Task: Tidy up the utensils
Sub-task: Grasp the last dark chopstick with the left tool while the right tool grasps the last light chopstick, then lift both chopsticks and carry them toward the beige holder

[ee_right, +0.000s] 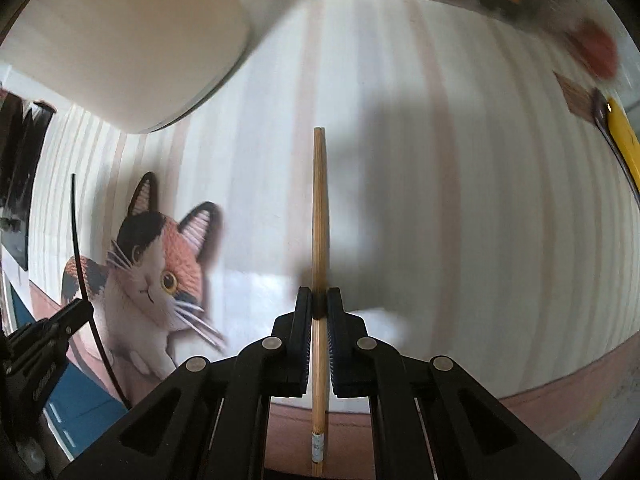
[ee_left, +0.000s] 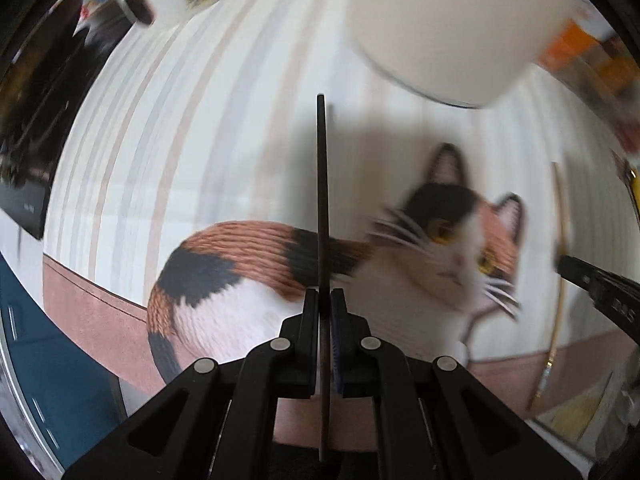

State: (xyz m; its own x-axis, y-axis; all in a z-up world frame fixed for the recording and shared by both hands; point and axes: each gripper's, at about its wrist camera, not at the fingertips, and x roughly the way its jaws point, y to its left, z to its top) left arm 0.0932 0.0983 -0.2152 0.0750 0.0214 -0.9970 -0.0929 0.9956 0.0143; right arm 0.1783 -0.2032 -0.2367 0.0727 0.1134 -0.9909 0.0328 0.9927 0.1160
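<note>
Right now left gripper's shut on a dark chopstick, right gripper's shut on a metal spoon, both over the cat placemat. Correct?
Not quite: the right gripper is shut on a pale wooden chopstick, not a metal spoon, as the right wrist view shows. The rest holds: the left gripper is shut on the dark chopstick, both over the cat placemat.

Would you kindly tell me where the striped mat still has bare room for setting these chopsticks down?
The widest bare patch is the striped mat right of the bamboo chopstick, before the yellow utensil. The stripes left of the dark chopstick are bare too. The white container crowds the far side.
</note>
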